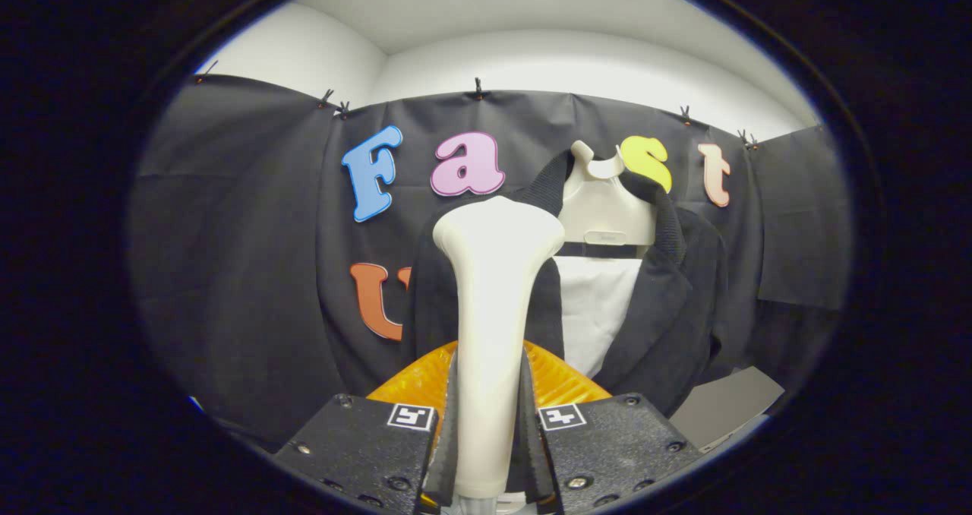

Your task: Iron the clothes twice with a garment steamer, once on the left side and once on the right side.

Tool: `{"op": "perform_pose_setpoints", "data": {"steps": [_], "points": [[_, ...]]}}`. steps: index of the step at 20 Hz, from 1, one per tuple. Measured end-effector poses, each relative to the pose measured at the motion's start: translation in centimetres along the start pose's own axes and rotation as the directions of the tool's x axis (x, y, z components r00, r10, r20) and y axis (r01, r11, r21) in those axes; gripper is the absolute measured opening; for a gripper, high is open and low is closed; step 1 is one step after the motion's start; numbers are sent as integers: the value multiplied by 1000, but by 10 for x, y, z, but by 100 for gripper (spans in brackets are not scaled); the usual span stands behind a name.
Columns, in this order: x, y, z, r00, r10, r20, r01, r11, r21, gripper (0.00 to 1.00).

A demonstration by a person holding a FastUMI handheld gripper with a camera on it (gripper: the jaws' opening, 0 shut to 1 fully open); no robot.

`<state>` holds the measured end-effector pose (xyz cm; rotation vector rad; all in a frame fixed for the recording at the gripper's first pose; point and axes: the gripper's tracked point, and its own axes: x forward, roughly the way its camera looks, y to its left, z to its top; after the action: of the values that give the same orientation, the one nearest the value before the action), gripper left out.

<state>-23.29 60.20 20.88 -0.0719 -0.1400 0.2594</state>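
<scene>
the gripper [490,424] is closed on the handle of the garment steamer [492,310] — both fingers press its sides, holding it upright. its head sits over the left front of the dark jacket [668,302] hanging on a pale hanger [607,211] just beyond.

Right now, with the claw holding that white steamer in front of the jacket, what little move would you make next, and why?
Probably ease the steamer forward onto the jacket. The claw is shut on its handle, and its head stands before the jacket's left panel, whether touching I cannot tell. The jacket hangs open on its hanger, so that panel looks ready for a pass.
</scene>
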Motion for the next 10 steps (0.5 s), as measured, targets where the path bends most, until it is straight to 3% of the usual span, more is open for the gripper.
{"op": "perform_pose_setpoints", "data": {"steps": [10], "points": [[5, -4, -74, 997, -25, -79, 26, 1000, 10, 37]]}}
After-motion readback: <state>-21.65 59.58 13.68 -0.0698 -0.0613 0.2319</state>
